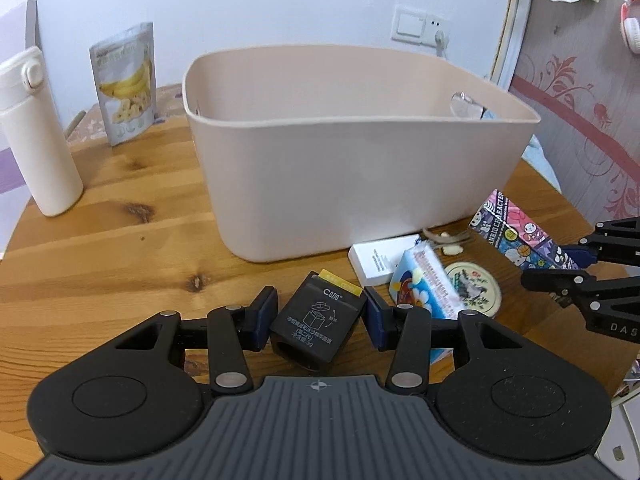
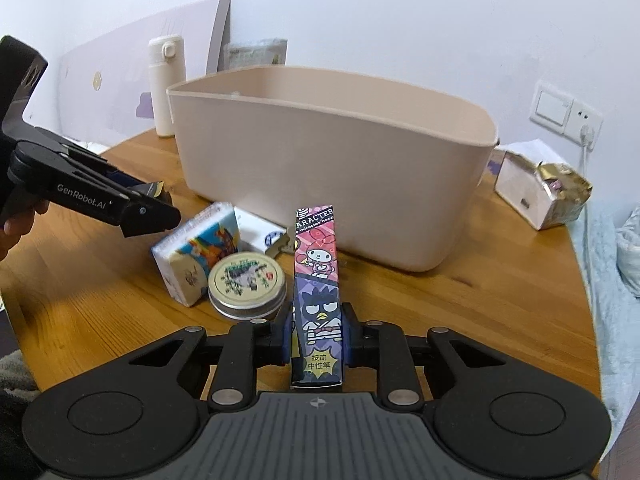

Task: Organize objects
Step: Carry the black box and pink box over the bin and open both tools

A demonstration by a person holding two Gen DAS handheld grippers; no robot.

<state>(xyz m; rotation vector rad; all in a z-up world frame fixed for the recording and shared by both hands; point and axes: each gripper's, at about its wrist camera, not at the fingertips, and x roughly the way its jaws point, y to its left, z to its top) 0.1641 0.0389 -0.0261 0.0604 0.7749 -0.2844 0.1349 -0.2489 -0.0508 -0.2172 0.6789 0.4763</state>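
Left gripper [image 1: 320, 322] clamping black box [image 1: 316, 326], right gripper [image 2: 318, 338] clamping pen box [image 2: 318, 300]

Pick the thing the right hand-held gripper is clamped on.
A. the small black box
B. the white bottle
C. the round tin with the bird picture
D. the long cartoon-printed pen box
D: in the right wrist view the blue pads of the right hand-held gripper press both sides of the long cartoon-printed pen box, while the round tin sits free on the table beside it.
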